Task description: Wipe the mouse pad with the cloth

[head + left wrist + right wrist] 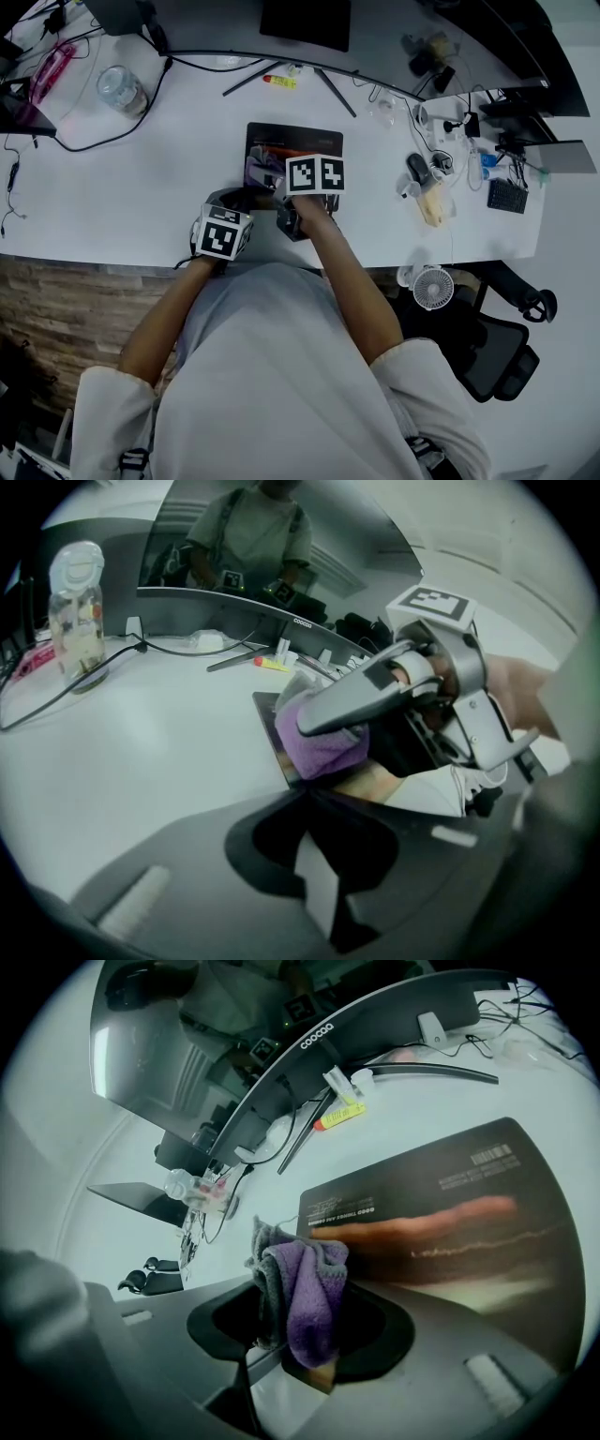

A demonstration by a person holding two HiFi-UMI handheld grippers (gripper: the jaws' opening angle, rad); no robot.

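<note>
Right gripper (302,1358): its jaws are clamping a bunched purple-and-grey cloth (305,1297), which is sticking out beyond the tips.
Left gripper (315,878): its jaws are sitting closed together with nothing between them; it is hovering over the desk's near edge, just beside the right gripper.
Cloth position: it is hanging at the near left corner of the mouse pad (469,1213); the left gripper view is showing its underside meeting the pad's edge.
Mouse pad: the dark pad with printed artwork is lying flat on the white desk (141,197), in front of the monitor stand (305,21).
Surroundings: a clear bottle (77,611) is standing upright to the far left, well apart from the pad, with a black cable (56,691) running past its base.
</note>
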